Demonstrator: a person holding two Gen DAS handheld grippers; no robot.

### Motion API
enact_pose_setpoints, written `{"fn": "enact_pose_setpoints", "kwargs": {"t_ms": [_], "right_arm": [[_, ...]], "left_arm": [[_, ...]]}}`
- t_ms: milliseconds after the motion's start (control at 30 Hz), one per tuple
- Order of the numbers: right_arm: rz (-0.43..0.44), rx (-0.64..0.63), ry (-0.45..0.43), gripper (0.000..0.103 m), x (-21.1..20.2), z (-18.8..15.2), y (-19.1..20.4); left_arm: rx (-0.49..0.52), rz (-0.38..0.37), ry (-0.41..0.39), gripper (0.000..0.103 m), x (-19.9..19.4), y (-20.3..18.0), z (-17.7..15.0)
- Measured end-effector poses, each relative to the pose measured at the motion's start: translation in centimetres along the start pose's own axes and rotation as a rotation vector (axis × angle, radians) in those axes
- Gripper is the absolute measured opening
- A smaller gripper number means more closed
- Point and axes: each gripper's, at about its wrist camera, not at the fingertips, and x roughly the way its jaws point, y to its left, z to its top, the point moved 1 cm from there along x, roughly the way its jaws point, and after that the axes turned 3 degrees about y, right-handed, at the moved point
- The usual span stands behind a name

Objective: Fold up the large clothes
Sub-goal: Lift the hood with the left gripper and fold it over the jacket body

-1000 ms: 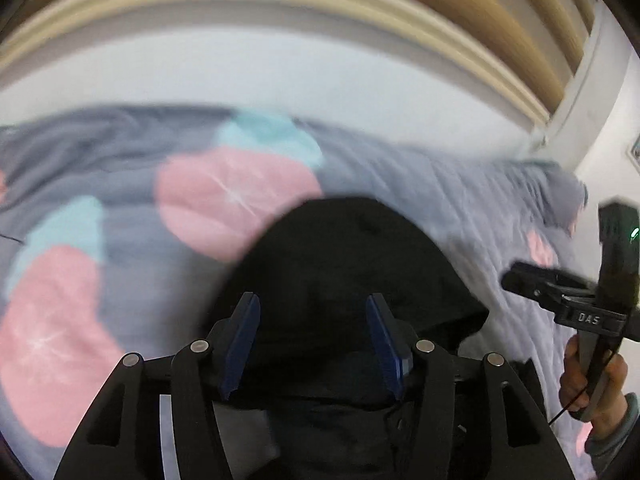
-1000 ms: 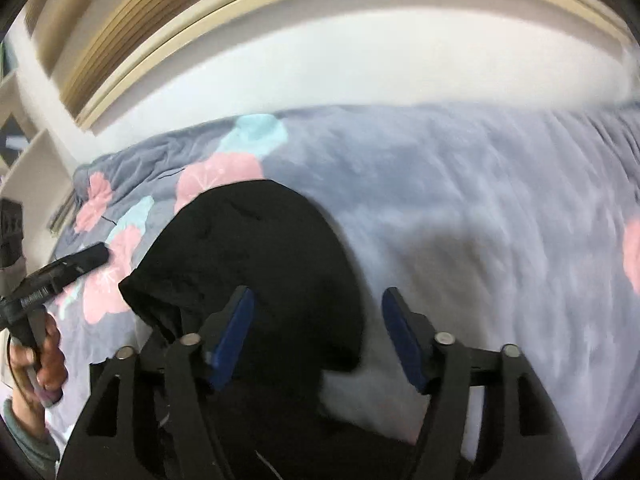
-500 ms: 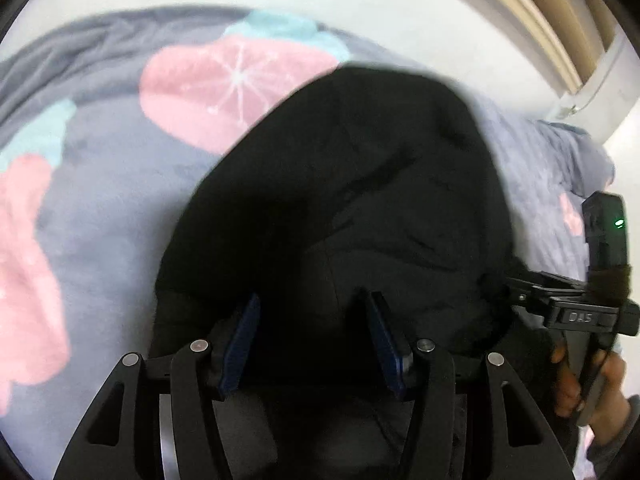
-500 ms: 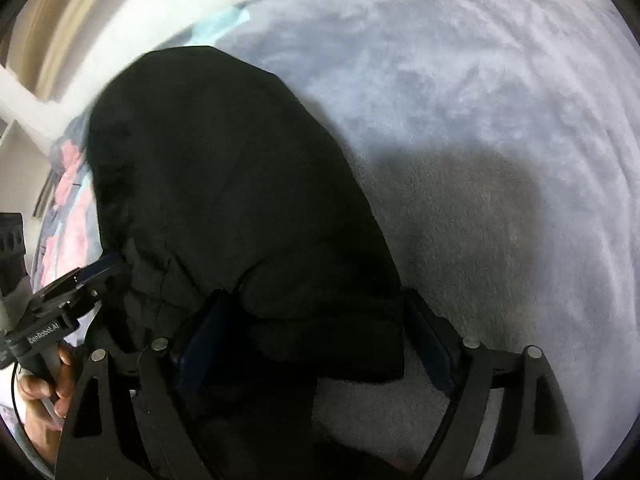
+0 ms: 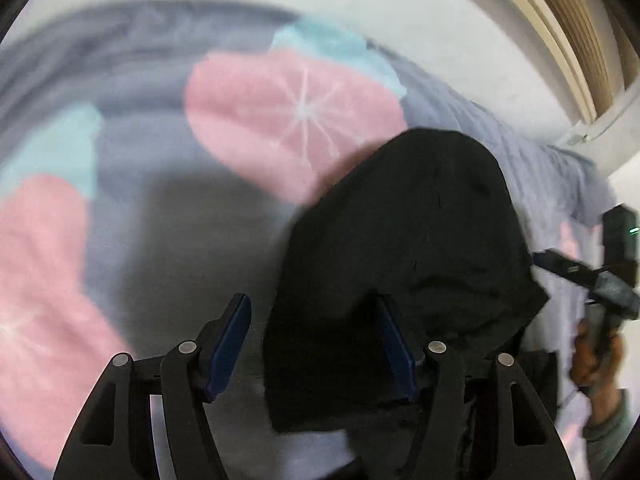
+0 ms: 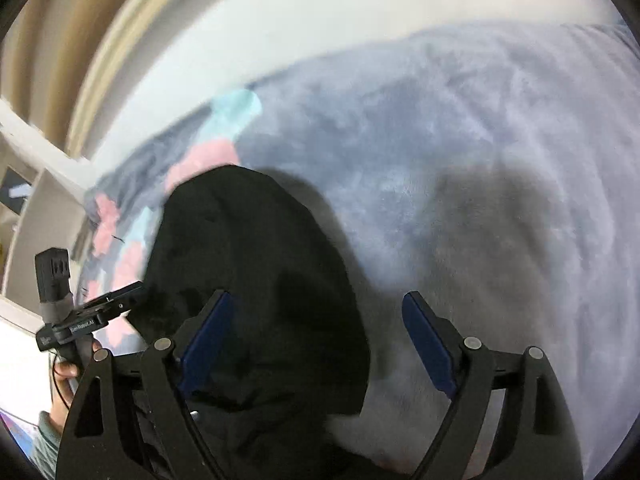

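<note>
A fleecy grey blanket point(image 5: 168, 208) printed with large pink and pale turquoise blossom shapes covers the whole working surface; seen from the right wrist it point(image 6: 480, 168) is almost plain grey, with the pattern confined to its far left part. Behind it runs a white wall point(image 6: 360, 12), topped by beige ribbed wooden panelling point(image 5: 572, 20).

On the blanket lies the black, soft, rounded garment point(image 5: 408, 248), apparently a hood or the bunched end of a larger piece; its near part runs under both tools, and its point(image 6: 256, 280) far edge forms a smooth dome against the grey pile.

The left gripper point(image 5: 314, 350), black-framed with blue pads, points steeply down. Its jaws are opening: the left pad stands clear over bare blanket, and the right pad lies against or over black cloth, so a fold of the garment sits between them without being pinched. The same tool point(image 6: 140, 294) appears at the left edge of the right-wrist view, held by a hand point(image 6: 68, 364) with a grey-green cuff.

The right gripper point(image 6: 320, 340) stands wide apart and pinches nothing; the garment's edge occupies the left half of the gap and grey blanket the right half. In the left-wrist view it point(image 5: 560, 266) is blurred, gripped by the other hand point(image 5: 592, 360).
</note>
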Motion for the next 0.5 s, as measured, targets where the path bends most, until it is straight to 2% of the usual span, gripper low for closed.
{"fn": "enact_pose_setpoints", "kwargs": {"t_ms": [67, 100, 167, 267, 300, 367, 400, 433, 500], "right_arm": [[-0.012, -0.009, 0.047, 0.088, 1.7, 0.3, 0.2], [-0.005, -0.011, 0.09, 0.088, 3.0, 0.4, 0.1], [0.032, -0.003, 0.161, 0.088, 5.1, 0.0, 0.0], [0.049, -0.021, 0.163, 0.089, 6.7, -0.2, 0.6], [0.061, -0.022, 0.164, 0.087, 6.8, -0.2, 0.8], [0.069, -0.028, 0.175, 0.081, 7.1, -0.1, 1.6], [0.059, -0.032, 0.177, 0.074, 7.4, -0.2, 1.9], [0.056, -0.043, 0.177, 0.062, 7.3, -0.4, 2.4], [0.044, -0.077, 0.159, 0.049, 7.0, -0.7, 3.3]], "left_arm": [[-0.053, -0.1, 0.03, 0.066, 1.2, 0.8, -0.1], [-0.064, -0.122, 0.039, 0.066, 1.6, 1.0, 0.0], [-0.066, -0.128, 0.044, 0.066, 2.2, 1.0, -0.1], [-0.053, -0.129, 0.033, 0.065, 2.5, 0.7, -0.1], [-0.042, -0.125, 0.028, 0.058, 2.4, 0.6, -0.1], [-0.008, -0.13, 0.026, 0.043, 1.8, -0.1, -0.9], [0.012, -0.13, 0.024, 0.037, 1.4, -0.6, -1.3], [0.036, -0.132, 0.016, 0.034, 0.7, -1.0, -1.7], [0.075, -0.138, -0.003, 0.025, -0.5, -1.3, -3.0]]}}
